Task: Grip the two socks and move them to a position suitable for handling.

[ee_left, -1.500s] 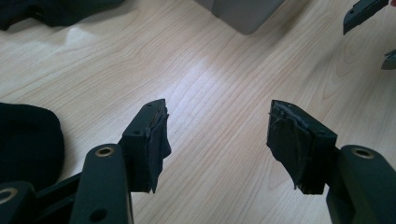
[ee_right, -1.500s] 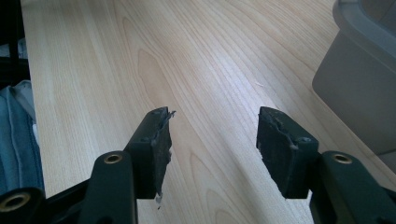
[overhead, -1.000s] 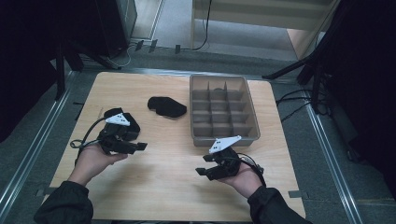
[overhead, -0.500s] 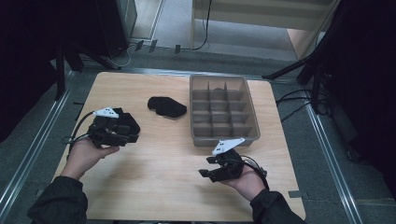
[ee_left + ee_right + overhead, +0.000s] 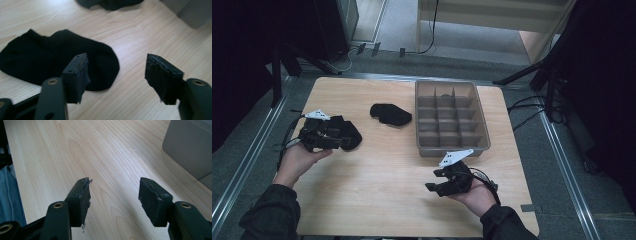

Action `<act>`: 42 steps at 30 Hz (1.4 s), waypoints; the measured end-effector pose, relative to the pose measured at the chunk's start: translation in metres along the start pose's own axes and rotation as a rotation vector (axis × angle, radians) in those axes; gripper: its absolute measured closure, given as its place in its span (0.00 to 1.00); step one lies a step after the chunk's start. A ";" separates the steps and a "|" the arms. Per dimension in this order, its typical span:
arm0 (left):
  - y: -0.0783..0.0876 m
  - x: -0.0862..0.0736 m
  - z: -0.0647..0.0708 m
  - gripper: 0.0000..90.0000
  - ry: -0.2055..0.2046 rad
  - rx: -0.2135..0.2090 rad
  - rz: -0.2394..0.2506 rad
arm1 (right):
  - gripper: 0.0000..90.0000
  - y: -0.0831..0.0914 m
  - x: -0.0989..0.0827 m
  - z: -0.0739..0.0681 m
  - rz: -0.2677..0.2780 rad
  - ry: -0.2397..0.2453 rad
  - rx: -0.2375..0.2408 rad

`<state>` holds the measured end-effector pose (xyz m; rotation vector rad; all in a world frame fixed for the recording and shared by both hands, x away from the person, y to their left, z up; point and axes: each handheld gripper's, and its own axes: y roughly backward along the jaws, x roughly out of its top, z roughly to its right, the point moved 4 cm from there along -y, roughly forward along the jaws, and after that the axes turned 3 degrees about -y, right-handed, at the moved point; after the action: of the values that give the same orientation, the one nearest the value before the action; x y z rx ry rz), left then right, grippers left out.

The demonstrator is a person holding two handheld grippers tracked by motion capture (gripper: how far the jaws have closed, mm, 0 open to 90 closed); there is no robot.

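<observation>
2 black ankle socks on a pale wood-grain table (image 5: pixel 382 200): near sock (image 5: pixel 50 57) flat at the table's left side, just under the left gripper (image 5: pixel 116 65); far sock (image 5: pixel 390 114) bunched near the middle, just beside the grey tray (image 5: pixel 482 125). Left gripper's jaws spread wide, just opened further, pinching nothing, with the rounded toe of the near sock below 1 jaw. Right gripper (image 5: pixel 113 186) well apart over bare wood near the tray's front corner, jaws spread and empty.

Likely step: picking up the near sock. Best done by lowering until both pads (image 5: pixel 80 67) straddle a fold of cloth, then closing fully on the thin, limp fabric.

Soft matte knit; rubbery, ragged-edged pads; rigid, smooth plastic tray divided into small cells.
</observation>
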<state>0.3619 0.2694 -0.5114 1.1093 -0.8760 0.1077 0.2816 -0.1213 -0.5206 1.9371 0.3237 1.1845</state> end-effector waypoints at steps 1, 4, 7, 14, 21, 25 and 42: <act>-0.003 0.000 -0.002 0.36 0.008 0.002 -0.006 | 0.47 -0.001 0.000 0.000 0.001 0.004 0.002; -0.010 0.000 -0.010 0.32 0.014 0.017 -0.032 | 0.47 -0.002 0.000 -0.001 -0.008 0.006 0.003; -0.016 0.002 -0.020 0.30 0.018 0.036 -0.044 | 0.47 -0.002 0.000 -0.001 -0.013 0.008 0.005; -0.030 0.001 -0.040 0.31 0.030 0.055 -0.040 | 0.47 -0.003 -0.001 0.000 -0.017 0.010 0.004; -0.047 -0.005 -0.050 0.32 0.028 0.078 -0.081 | 0.47 -0.004 -0.002 0.000 -0.028 0.005 -0.002; -0.051 -0.007 -0.049 0.33 -0.008 0.098 -0.098 | 0.47 -0.004 -0.002 0.001 -0.030 0.000 -0.005; -0.049 -0.015 -0.043 0.62 -0.079 0.183 -0.053 | 0.46 -0.005 -0.004 0.000 -0.042 0.027 -0.020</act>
<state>0.3994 0.2867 -0.5640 1.3140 -0.9197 0.1019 0.2804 -0.1206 -0.5263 1.8896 0.3638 1.1827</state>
